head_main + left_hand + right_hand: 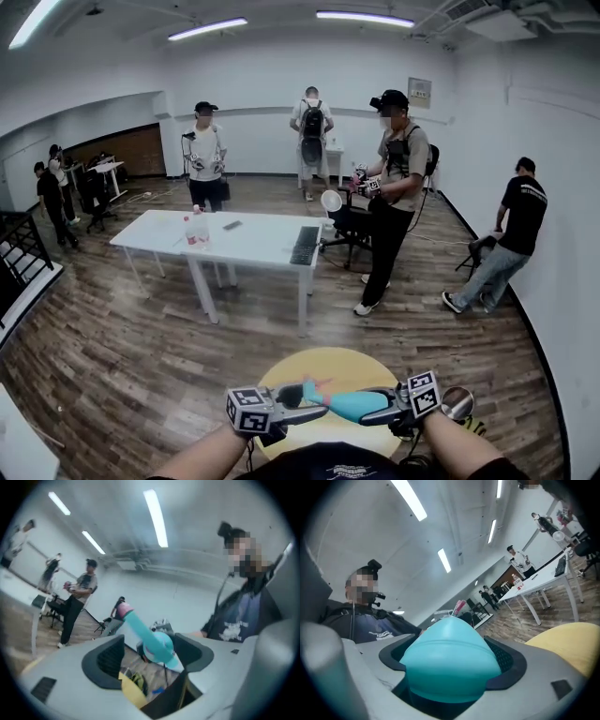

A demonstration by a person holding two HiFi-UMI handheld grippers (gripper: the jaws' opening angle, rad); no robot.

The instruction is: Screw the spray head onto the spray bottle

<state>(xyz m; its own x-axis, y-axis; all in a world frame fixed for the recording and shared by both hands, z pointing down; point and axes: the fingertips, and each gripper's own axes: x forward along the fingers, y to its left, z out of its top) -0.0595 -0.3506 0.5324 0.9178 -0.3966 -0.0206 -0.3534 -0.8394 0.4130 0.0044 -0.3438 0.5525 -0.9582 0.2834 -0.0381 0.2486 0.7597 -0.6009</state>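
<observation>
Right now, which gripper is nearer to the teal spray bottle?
Right. The right gripper holds the teal spray bottle between its fingers, at its wide end. The left gripper is open at the other end, around the spray head, not gripping it.

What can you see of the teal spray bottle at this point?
The spray bottle is teal and smooth, plastic by the look, with a rounded body and a faint ring round it. It lies roughly level above the yellow round table, clamped between the jaws of the right gripper. At its far end is the teal spray head with a pink tip, which sits between the open jaws of the left gripper. Whether the head is screwed tight cannot be told.
</observation>
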